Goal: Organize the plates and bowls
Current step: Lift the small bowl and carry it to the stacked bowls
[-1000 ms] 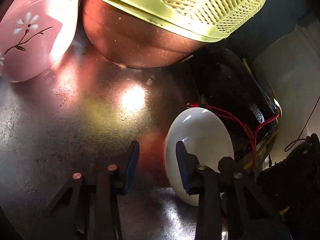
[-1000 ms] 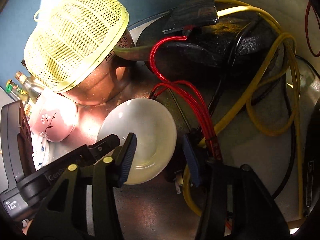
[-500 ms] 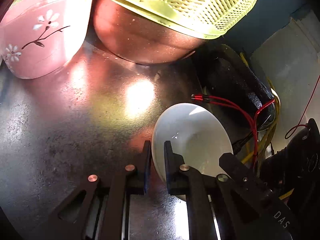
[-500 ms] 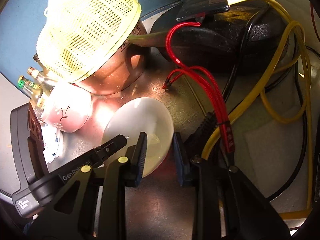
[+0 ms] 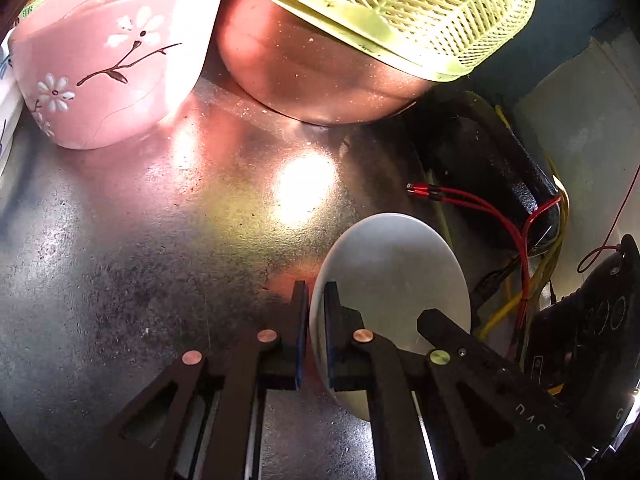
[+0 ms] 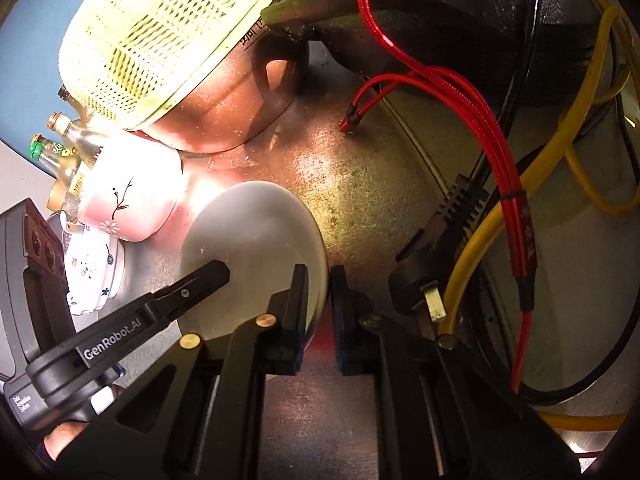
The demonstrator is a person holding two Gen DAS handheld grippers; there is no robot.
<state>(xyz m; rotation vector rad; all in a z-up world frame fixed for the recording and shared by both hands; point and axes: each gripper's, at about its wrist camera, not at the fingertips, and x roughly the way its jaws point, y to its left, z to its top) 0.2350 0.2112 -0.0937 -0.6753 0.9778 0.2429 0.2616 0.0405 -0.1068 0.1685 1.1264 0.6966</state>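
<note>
Two hand-held grippers pinch opposite edges of a small white plate (image 5: 394,280) lying in front of the copper pot (image 5: 304,76): the left gripper (image 5: 316,332) on its near-left rim, the right gripper (image 6: 320,312) apparently clamping the other. Glazed, stiff, breakable ware, probably slick; rim grips suit it.

I am over a speckled metal worktop (image 5: 132,264), dull grey with one hard bright glare of light (image 5: 304,188) near its middle and a pinkish sheen toward its far edge. Behind the far edge I see a blue wall (image 6: 24,12). Off the right edge lies a pale surface (image 5: 588,152), with black shapes too dark to identify between.
</note>
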